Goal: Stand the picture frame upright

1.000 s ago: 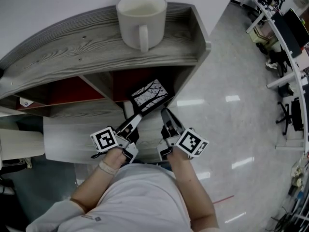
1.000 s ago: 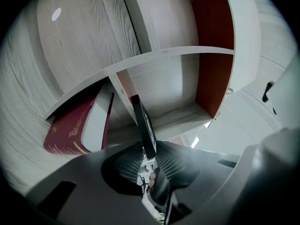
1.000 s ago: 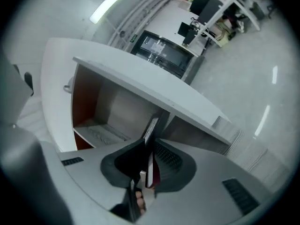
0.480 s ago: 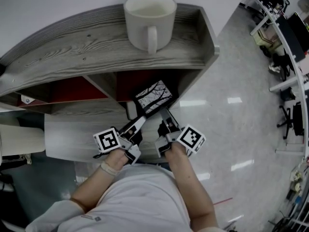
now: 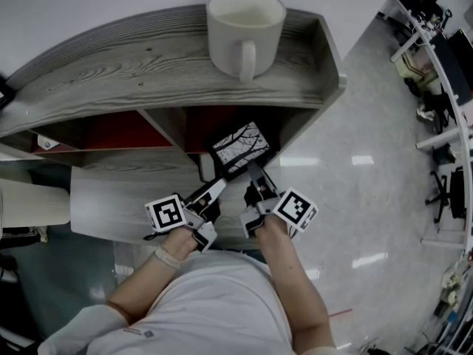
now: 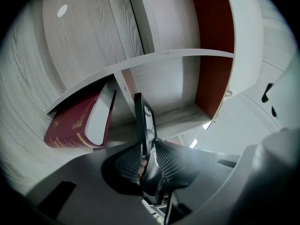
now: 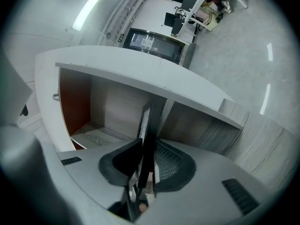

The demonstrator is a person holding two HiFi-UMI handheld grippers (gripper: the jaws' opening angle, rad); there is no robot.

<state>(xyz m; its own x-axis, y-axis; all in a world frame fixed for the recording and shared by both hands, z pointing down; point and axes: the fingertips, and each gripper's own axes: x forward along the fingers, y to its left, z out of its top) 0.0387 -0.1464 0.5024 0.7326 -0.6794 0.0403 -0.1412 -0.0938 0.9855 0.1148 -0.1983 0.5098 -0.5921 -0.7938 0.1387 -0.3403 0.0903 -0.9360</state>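
The picture frame [image 5: 240, 145] is black-edged with a black-and-white picture of bare branches. It hangs tilted at the mouth of the shelf unit's right-hand compartment. My left gripper [image 5: 213, 191] grips its lower left edge and my right gripper [image 5: 255, 177] its lower right edge. In the left gripper view the frame [image 6: 139, 118] stands edge-on, pinched between the mesh pads [image 6: 126, 161] of the left gripper [image 6: 146, 149]. The right gripper view shows the same thin frame [image 7: 147, 123] clamped in the right gripper [image 7: 146, 158].
A white mug [image 5: 245, 24] stands on top of the grey wooden shelf unit [image 5: 111, 65]. A dark red book [image 6: 75, 123] leans in the neighbouring compartment. The compartments have red back panels [image 6: 213, 46]. A pale desk top [image 5: 111, 205] lies below, with glossy floor [image 5: 369, 183] at the right.
Both grippers keep their hold on the frame and have edged slightly toward the shelf opening. The head view has shifted a little, so the shelf and mug sit further right.
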